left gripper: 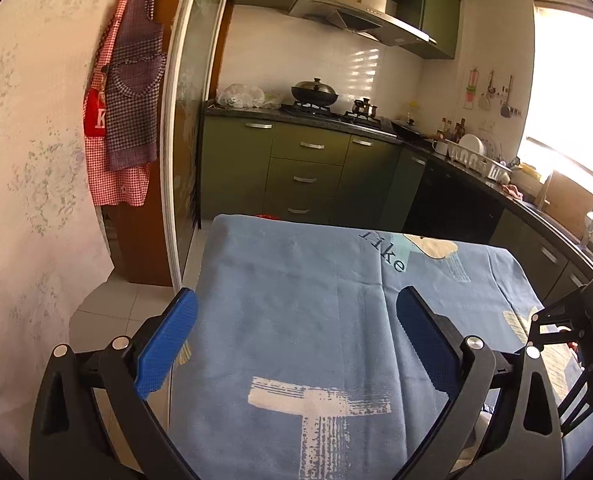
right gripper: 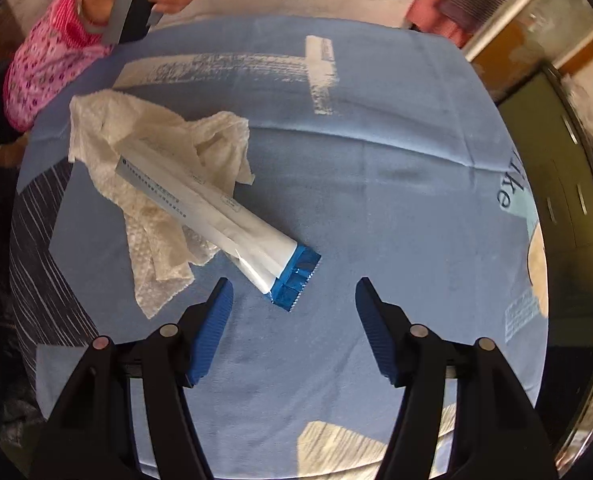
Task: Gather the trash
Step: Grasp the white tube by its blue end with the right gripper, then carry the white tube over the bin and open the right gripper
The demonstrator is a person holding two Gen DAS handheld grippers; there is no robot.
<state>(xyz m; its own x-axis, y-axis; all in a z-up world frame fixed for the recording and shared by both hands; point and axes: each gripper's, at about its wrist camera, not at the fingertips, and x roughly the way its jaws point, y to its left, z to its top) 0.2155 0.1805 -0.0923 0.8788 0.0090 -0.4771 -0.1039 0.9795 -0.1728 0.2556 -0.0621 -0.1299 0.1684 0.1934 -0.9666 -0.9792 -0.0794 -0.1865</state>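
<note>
My right gripper [right gripper: 292,312] hangs half open and empty over the desk [right gripper: 376,200]. The wrapper [right gripper: 232,226] lies just past its tips, long axis toward 10 o'clock, atop a tissue [right gripper: 152,140]. Left gripper [left gripper: 296,336] is wide open and empty.

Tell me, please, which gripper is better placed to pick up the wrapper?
The right gripper: open, it points down right by the wrapper on the crumpled tissue. The left gripper faces only bare tablecloth.
</note>
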